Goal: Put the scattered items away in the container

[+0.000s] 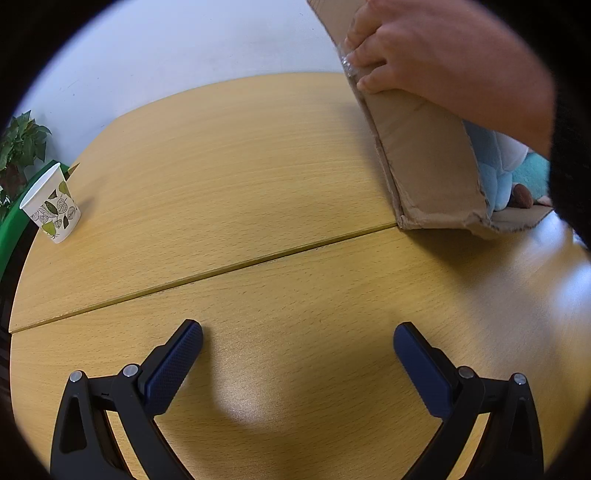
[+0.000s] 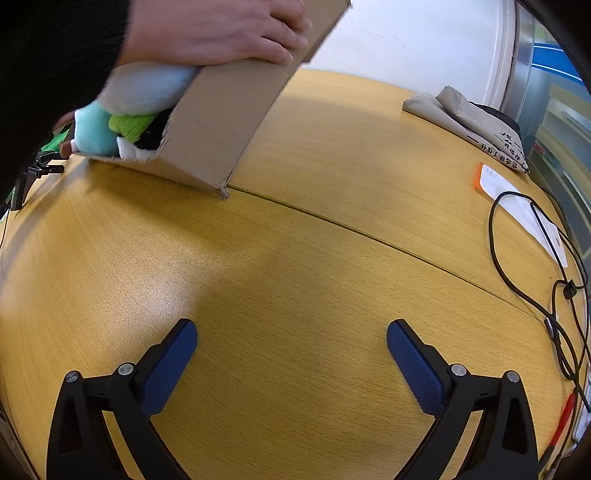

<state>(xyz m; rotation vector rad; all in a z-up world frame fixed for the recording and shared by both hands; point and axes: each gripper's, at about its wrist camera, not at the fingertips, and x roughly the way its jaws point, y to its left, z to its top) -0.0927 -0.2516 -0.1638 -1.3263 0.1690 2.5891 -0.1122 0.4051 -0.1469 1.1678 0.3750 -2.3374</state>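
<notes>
A brown cardboard box [image 1: 424, 158] stands tipped on one edge on the wooden table [image 1: 229, 177], held by a bare hand [image 1: 436, 51]. Soft toys [image 1: 506, 173] in light blue and white show at its open side. In the right wrist view the box [image 2: 225, 122] is at the upper left, with blue, green and white plush [image 2: 122, 122] spilling at its mouth under the hand [image 2: 218, 33]. My left gripper [image 1: 297, 343] is open and empty, low over the table. My right gripper [image 2: 291, 341] is open and empty too.
A leaf-patterned paper cup [image 1: 51, 206] stands at the table's left edge by a plant [image 1: 18, 147]. At the right are a folded beige cloth bag [image 2: 469, 122], white and orange papers [image 2: 521, 206] and black cables [image 2: 546, 280].
</notes>
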